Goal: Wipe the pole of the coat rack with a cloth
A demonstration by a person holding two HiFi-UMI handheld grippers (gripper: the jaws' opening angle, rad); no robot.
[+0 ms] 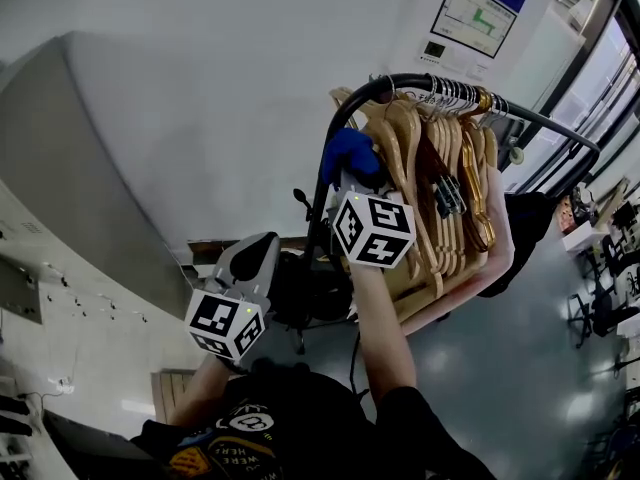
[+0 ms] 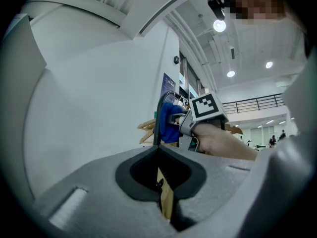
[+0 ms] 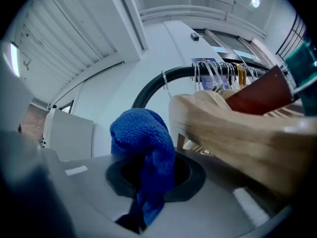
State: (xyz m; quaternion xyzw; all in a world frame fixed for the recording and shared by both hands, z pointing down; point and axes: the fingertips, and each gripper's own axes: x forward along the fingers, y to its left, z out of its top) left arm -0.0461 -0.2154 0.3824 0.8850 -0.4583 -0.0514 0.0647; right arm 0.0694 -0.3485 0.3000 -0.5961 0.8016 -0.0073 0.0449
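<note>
Cloth (image 1: pixel 350 151) up at the bend of the pole (image 1: pixel 345 110)
My right gripper (image 1: pixel 351 175) pinches it there; left gripper (image 1: pixel 258 256) hangs below the pole's bend, closed on nothing. Most wiping seems left.

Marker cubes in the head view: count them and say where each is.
2. One cube sits lower left, on the left tool; the other is at centre, on the right tool holding the blue cloth. None seems hidden.

In the upper middle of the head view, a black rack (image 1: pixel 405 78) bends over into a top bar. A tight row of wooden hangers (image 1: pixel 440 188) hangs on this bar. At the lower right is a glossy grey floor (image 1: pixel 520 368); the rack's foot is hidden.
</note>
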